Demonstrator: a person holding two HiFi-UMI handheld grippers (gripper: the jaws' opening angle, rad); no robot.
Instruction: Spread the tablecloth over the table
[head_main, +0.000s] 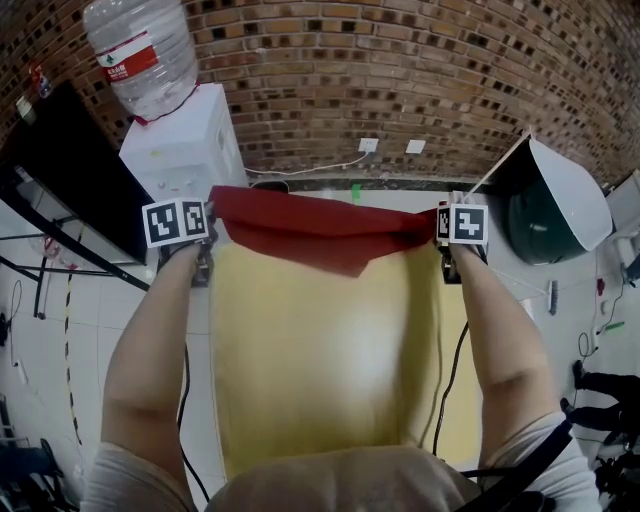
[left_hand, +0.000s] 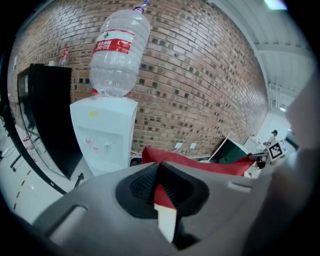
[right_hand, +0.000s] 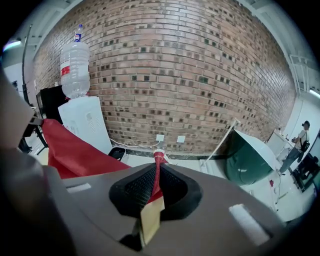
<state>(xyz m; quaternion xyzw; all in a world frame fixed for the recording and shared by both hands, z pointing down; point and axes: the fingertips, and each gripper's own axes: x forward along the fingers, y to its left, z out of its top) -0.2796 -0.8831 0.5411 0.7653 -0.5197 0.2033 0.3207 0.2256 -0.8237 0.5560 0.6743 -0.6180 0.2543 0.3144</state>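
Brick wall (head_main: 400, 60) at the back, white water dispenser (head_main: 185, 150) with its bottle on top at far left, and a yellow table (head_main: 320, 400) running from our body out toward the wall. We have the red tablecloth (head_main: 310, 230) strung across the table's far end, one end in each gripper. The left gripper (left_hand: 159, 175) has its jaws pinched together on a red corner, with a pale tag or hem of the cloth sticking out behind the pads. The right gripper (right_hand: 157, 175) is clamped the same way on the other end, where the fabric is squeezed into a thin red strip between the jaws. We hold the two ends about as far apart as the table is wide, probably so the top edge stays taut and lines up with the table's sides. The middle is folded over itself and sags in a point over the yellow top; we can't tell whether it touches. Nearly all of the tabletop is bare, so we judge that spreading has barely begun. The cloth is doubled up, so it may need a shake or a pull to open.
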